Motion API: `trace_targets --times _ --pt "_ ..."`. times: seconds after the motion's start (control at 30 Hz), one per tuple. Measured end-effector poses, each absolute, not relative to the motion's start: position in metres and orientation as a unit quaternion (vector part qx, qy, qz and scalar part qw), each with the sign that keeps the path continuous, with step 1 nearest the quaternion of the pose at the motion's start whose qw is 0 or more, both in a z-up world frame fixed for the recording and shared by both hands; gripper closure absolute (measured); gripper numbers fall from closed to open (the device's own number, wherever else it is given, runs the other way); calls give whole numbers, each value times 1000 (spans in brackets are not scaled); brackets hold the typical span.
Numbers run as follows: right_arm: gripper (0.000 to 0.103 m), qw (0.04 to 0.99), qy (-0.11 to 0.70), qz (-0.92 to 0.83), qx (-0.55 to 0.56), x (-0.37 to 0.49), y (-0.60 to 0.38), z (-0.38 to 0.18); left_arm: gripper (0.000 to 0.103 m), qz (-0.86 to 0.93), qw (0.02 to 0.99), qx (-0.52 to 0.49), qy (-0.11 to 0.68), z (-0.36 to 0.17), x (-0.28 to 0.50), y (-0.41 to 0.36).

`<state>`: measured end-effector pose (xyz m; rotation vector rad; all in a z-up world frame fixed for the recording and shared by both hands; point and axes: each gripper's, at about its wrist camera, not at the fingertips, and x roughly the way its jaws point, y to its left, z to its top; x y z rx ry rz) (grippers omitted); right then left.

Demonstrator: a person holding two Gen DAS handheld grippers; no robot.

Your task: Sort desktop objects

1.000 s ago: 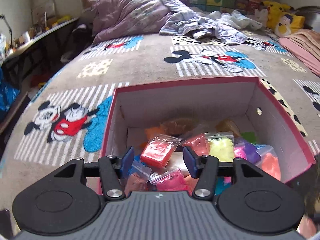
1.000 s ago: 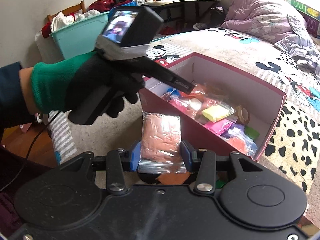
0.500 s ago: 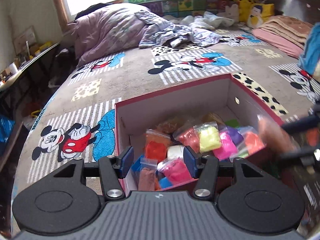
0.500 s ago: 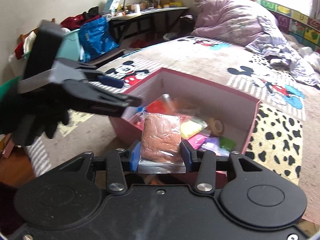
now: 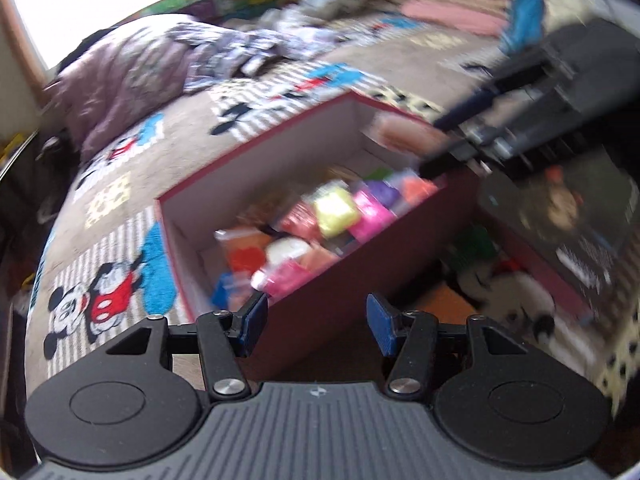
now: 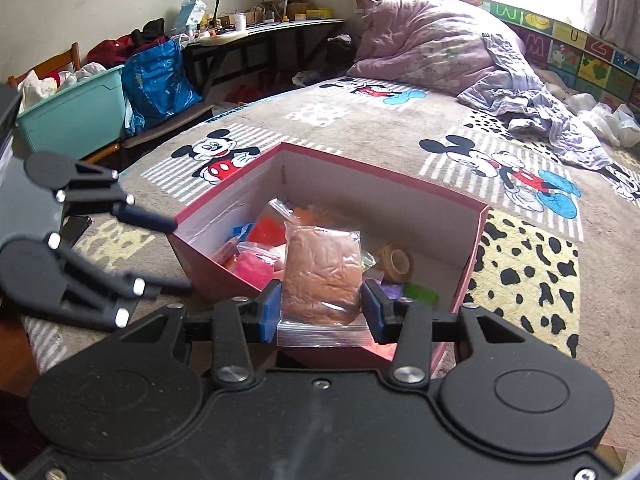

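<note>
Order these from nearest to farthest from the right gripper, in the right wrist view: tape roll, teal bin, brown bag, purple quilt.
1. Brown bag, between the right gripper's pads.
2. Tape roll, inside the box, right.
3. Teal bin, far left.
4. Purple quilt, back right.

A big rug [image 6: 360, 132] with cartoon mice covers the floor. A red box [image 6: 474, 248] sits on it, near the middle. Far off, a purple blanket [image 6: 432, 52] lies heaped on the rug.
</note>
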<state>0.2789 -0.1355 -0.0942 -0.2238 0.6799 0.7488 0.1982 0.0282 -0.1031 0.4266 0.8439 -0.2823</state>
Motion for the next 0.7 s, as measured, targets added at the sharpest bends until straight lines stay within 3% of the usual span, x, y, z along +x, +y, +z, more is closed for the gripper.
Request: trace_targets --times 0.7 --pt "60 876 334 324 -126 292 -125 -106 50 -160 816 300 467 -142 168 28"
